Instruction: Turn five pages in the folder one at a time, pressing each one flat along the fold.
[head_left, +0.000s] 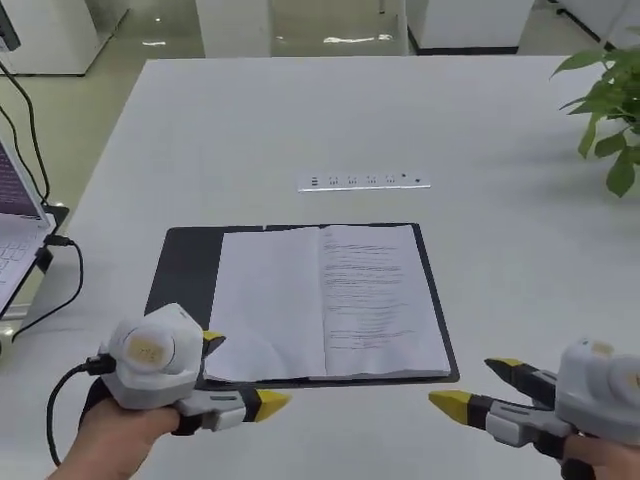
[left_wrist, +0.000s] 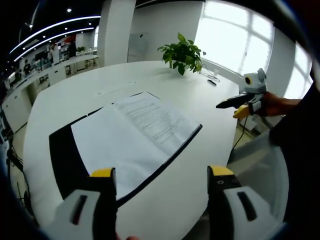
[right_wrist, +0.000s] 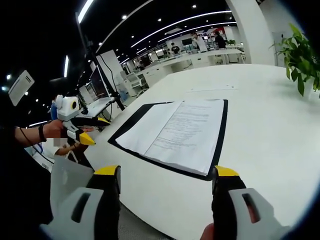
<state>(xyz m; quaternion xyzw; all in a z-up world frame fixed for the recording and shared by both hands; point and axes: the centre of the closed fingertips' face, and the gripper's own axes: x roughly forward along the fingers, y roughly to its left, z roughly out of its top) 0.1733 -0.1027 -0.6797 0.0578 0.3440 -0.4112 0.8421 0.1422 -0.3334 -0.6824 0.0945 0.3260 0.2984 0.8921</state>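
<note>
A black folder (head_left: 185, 265) lies open near the table's front edge. A blank white page (head_left: 265, 300) lies on its left and a printed page (head_left: 375, 295) on its right, both flat. My left gripper (head_left: 242, 372) hovers at the folder's front left corner, open and holding nothing. My right gripper (head_left: 472, 383) hangs open just off the front right corner, clear of the folder. In the left gripper view the folder (left_wrist: 65, 150) lies ahead of my open left gripper (left_wrist: 161, 172), with the right gripper (left_wrist: 242, 102) beyond. In the right gripper view the folder (right_wrist: 132, 125) lies beyond my open right gripper (right_wrist: 166, 171).
A white power strip (head_left: 364, 182) is set into the table (head_left: 300, 120) behind the folder. A green plant (head_left: 610, 110) stands at the right edge. A laptop (head_left: 12, 235) with a black cable (head_left: 70, 285) sits off the table's left side.
</note>
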